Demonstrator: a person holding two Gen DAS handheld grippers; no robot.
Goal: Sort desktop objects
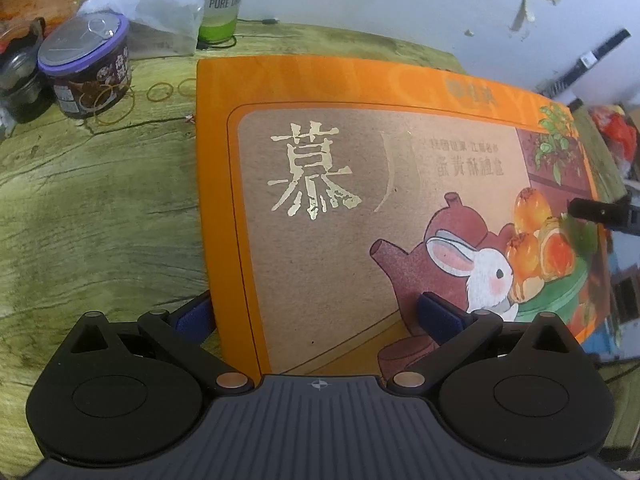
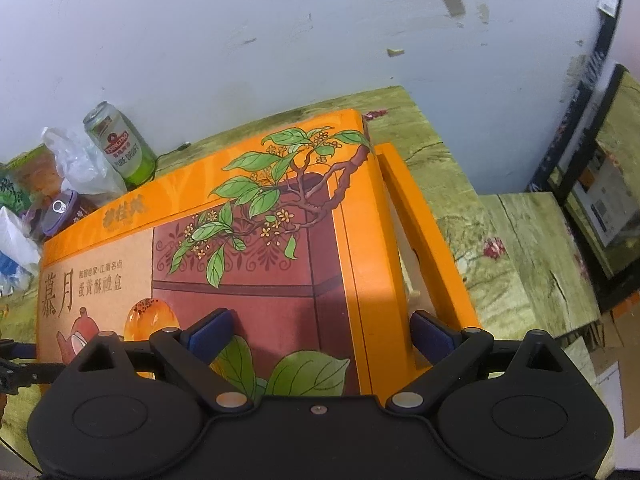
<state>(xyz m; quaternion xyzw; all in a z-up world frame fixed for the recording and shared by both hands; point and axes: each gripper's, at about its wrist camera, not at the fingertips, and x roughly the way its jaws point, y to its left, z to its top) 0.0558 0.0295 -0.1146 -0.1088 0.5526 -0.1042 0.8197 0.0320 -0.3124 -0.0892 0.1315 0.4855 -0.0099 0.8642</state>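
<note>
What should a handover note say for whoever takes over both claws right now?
Left claw: open, straddling the near left edge of the orange gift-box lid.
Right claw: open, straddling the lid's right edge; the box base shows beside it.
Purple-lidded tub, rubber bands, beer can and plastic bag sit at the back left of the table.
Done: nothing visibly sorted.
Left: grip the lid, then sort the clutter.

Orange box lid (image 1: 360,184) fills tabletop; can (image 1: 86,70) crowds far-left corner.
</note>
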